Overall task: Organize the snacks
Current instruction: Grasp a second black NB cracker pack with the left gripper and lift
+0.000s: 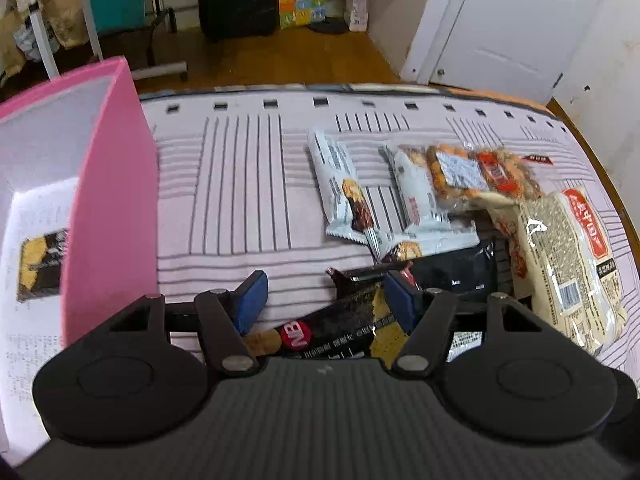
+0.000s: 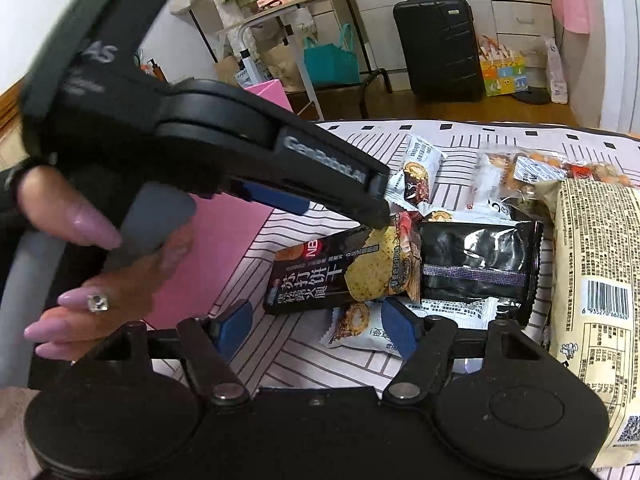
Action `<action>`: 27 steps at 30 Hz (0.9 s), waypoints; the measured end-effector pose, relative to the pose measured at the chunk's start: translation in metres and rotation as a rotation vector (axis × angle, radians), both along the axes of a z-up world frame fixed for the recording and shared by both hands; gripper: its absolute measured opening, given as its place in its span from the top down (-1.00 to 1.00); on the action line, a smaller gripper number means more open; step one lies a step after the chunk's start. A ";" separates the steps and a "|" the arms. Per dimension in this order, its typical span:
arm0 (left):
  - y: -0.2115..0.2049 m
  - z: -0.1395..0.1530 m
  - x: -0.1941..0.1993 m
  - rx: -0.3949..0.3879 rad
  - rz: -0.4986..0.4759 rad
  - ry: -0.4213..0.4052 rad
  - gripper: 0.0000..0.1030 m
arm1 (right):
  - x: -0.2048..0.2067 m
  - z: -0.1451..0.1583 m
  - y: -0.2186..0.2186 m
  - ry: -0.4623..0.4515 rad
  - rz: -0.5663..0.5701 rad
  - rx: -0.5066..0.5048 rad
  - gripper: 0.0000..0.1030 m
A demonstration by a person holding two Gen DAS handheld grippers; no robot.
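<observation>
A black cracker packet lies flat on the striped cloth. My left gripper is low over it and open, one blue pad on each side and one fingertip touching the packet's far edge. My right gripper is open too, just above a small white snack bar that lies between its fingers. Further snacks lie around: a second black packet, white bars, a clear bag of orange snacks and a large beige packet.
A pink box stands open at the left of the table, with one packet inside. A hand holds the left gripper's handle. The table edge curves at the right. A suitcase, bags and a door are beyond.
</observation>
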State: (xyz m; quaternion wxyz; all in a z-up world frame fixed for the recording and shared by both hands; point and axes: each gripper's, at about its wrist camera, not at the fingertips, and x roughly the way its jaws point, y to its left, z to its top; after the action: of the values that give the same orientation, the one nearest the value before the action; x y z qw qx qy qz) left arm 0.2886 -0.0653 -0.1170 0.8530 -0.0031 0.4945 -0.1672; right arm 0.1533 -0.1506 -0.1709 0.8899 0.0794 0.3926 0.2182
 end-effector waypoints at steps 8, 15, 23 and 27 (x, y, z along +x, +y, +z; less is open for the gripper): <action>0.007 -0.009 -0.002 -0.144 -0.046 0.200 -0.30 | 0.000 0.004 -0.004 -0.022 -0.033 -0.033 -0.30; 0.009 -0.011 -0.016 -0.234 -0.074 0.306 -0.24 | 0.000 0.008 -0.011 -0.021 -0.074 -0.065 -0.32; 0.009 -0.011 -0.036 -0.200 -0.121 0.274 0.06 | -0.015 0.009 0.004 0.011 -0.086 -0.225 -0.44; 0.000 -0.022 -0.045 -0.157 -0.135 0.279 0.06 | -0.027 0.008 0.006 0.083 -0.145 -0.231 -0.47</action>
State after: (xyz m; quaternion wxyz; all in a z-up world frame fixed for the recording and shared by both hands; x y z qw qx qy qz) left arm 0.2440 -0.0654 -0.1391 0.7599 -0.0600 0.5927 -0.2601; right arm 0.1265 -0.1441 -0.1625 0.8895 0.0139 0.4448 0.1033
